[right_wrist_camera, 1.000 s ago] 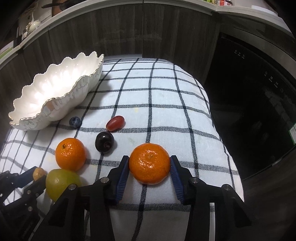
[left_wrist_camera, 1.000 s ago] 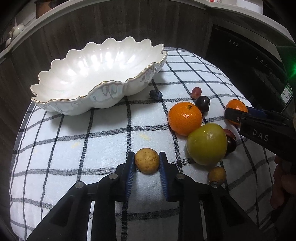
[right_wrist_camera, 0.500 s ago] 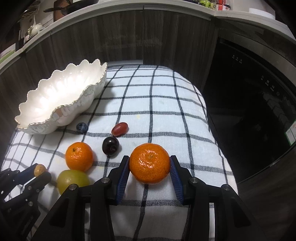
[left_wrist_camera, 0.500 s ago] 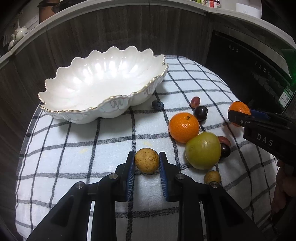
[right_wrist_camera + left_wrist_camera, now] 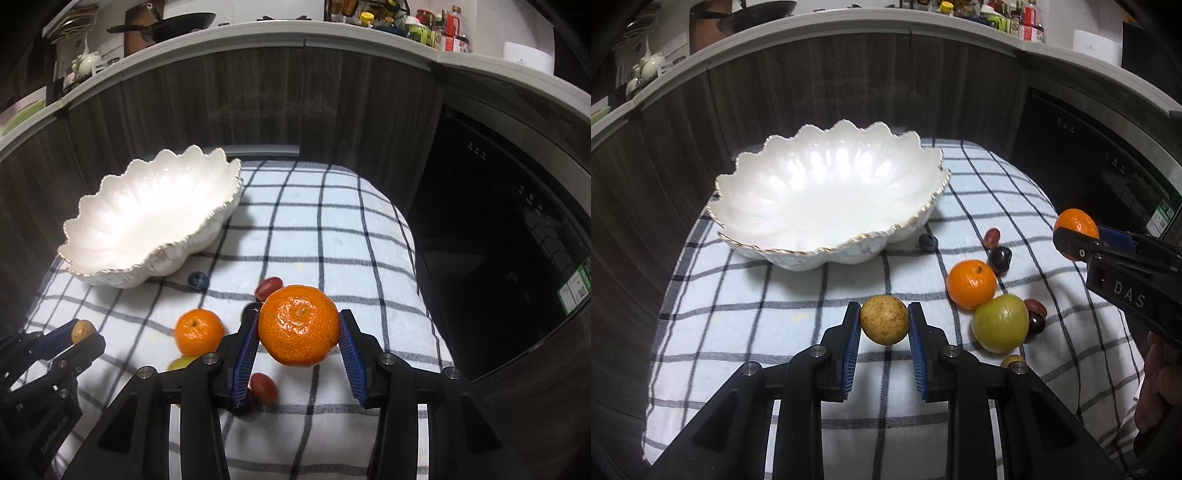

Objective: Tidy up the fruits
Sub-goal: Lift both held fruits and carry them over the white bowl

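My left gripper (image 5: pixel 884 320) is shut on a small tan round fruit (image 5: pixel 884 319) and holds it above the checked cloth (image 5: pixel 798 291). My right gripper (image 5: pixel 298 326) is shut on a mandarin (image 5: pixel 298 325), also lifted off the cloth; from the left wrist view that mandarin (image 5: pixel 1076 224) shows at the right in black jaws. A white scalloped bowl (image 5: pixel 827 195) with a gold rim stands empty at the back left, and the bowl (image 5: pixel 147 218) appears left of centre in the right wrist view. On the cloth lie a second mandarin (image 5: pixel 971 283), a green fruit (image 5: pixel 1000 323), a blueberry (image 5: pixel 928 242) and several dark and red grapes.
The cloth covers a small table that drops off on all sides. Dark wooden cabinet fronts (image 5: pixel 258 103) stand behind it and a black appliance door (image 5: pixel 498 221) to the right. Another small tan fruit (image 5: pixel 1012 360) lies near the green one. A hand (image 5: pixel 1158 384) grips the right tool.
Both grippers have risen with their fruits, so the table and bowl look farther below. The tan fruit and the mandarin have left the cloth. Loose fruit has stayed put.
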